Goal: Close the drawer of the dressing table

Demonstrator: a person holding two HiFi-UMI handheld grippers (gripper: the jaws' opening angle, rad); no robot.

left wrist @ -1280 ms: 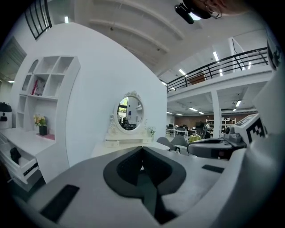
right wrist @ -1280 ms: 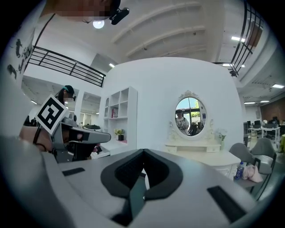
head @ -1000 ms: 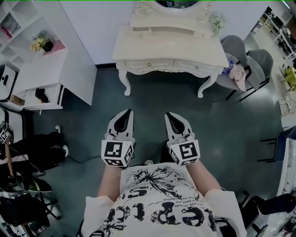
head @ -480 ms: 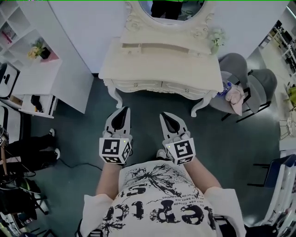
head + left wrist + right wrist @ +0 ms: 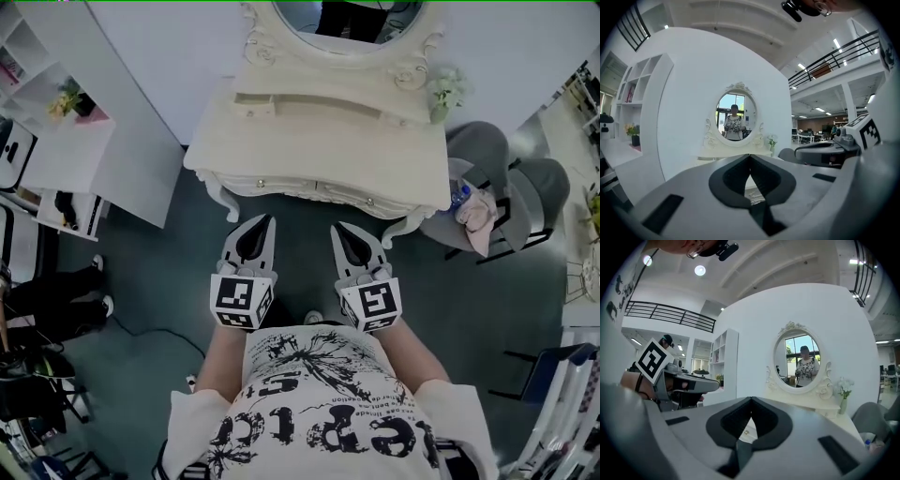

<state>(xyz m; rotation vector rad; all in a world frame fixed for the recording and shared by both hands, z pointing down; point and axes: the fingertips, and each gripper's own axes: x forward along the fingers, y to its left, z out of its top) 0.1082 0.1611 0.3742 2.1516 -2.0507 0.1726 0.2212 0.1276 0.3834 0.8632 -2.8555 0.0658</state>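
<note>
The cream dressing table (image 5: 319, 150) with its oval mirror (image 5: 347, 19) stands straight ahead against the white wall. Its front drawers (image 5: 281, 185) carry small knobs and look about flush from above. A low drawer box (image 5: 309, 105) runs along the back of the top. My left gripper (image 5: 266, 221) and right gripper (image 5: 336, 229) hover side by side just short of the table's front edge, both shut and empty. In the left gripper view the closed tips (image 5: 750, 157) point at the mirror (image 5: 735, 119). The right gripper view shows the same (image 5: 751, 401).
A white shelf unit (image 5: 66, 141) stands at the left. Two grey chairs (image 5: 487, 155) with a pink cloth sit right of the table. A small vase of flowers (image 5: 445, 89) is on the table's right corner. Another person's legs (image 5: 56, 291) show far left.
The person has walked toward the dressing table. Both grippers, still shut, are now close to its front edge, and the table fills more of the head view.
</note>
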